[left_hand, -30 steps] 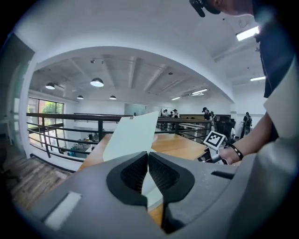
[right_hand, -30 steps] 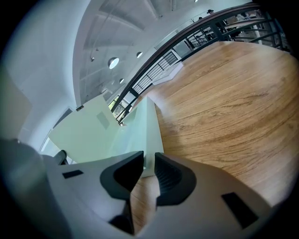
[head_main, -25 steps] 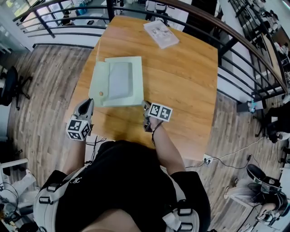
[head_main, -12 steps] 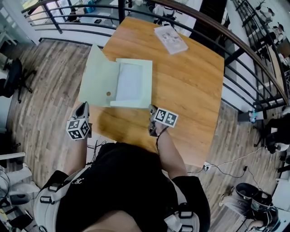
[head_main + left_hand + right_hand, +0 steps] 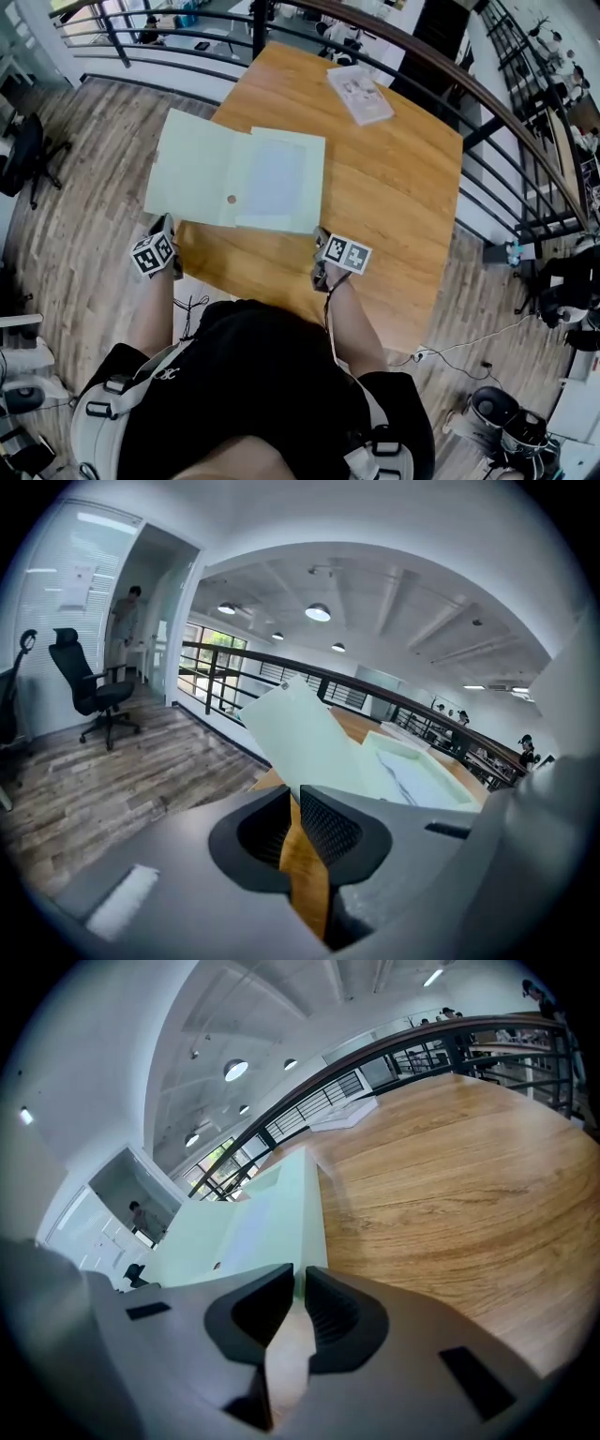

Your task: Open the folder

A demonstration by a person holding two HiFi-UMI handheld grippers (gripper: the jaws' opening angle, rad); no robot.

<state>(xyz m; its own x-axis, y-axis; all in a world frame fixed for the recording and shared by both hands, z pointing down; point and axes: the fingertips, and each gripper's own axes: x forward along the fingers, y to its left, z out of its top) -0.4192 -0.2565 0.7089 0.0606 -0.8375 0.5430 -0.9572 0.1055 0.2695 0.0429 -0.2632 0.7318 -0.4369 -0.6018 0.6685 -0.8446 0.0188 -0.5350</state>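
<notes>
One cover (image 5: 192, 169) of the folder (image 5: 281, 178) lies open on the table (image 5: 394, 187), the right gripper (image 5: 298, 1283) pinching its near corner, the left gripper (image 5: 292, 799) with jaws just parting, holding nothing.

The pale green cardboard folder (image 5: 234, 178) lies open on the left part of the rectangular wooden desk (image 5: 403, 187), its flap reaching past the desk's left edge over the wood-plank floor (image 5: 84, 234). Behind the folder and to its right, a thin white printed booklet (image 5: 359, 94) lies near the desk's far edge. Further behind runs a dark metal railing (image 5: 260, 17). Left of the folder, a black office chair (image 5: 23, 155) stands on the floor.
</notes>
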